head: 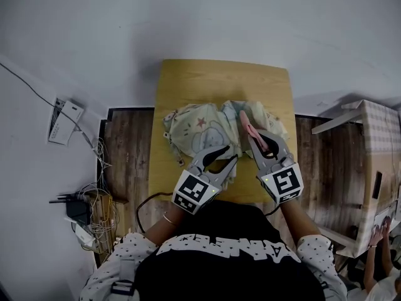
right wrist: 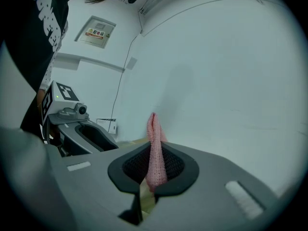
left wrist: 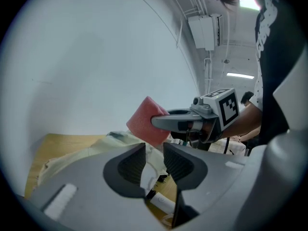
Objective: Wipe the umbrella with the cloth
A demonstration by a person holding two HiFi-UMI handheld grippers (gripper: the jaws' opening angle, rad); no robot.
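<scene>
The umbrella (head: 200, 127), pale fabric with star prints, lies crumpled on the wooden table (head: 219, 74). My left gripper (head: 233, 153) is at its near edge, and a fold of the fabric (left wrist: 147, 172) runs between the narrow-set jaws (left wrist: 154, 150). My right gripper (head: 254, 135) sits just to the right, shut on a pink cloth (head: 246, 123) that sticks up past its tips. The cloth (right wrist: 154, 138) stands upright between the pads in the right gripper view (right wrist: 155, 170). In the left gripper view the cloth (left wrist: 147, 119) hangs above the umbrella (left wrist: 86, 153).
A white box (head: 66, 121) and a tangle of cables with a power strip (head: 88, 212) lie on the floor at the left. A checkered box (head: 376, 155) stands at the right, with another person's hand (head: 382, 231) near it. A white wall backs the table.
</scene>
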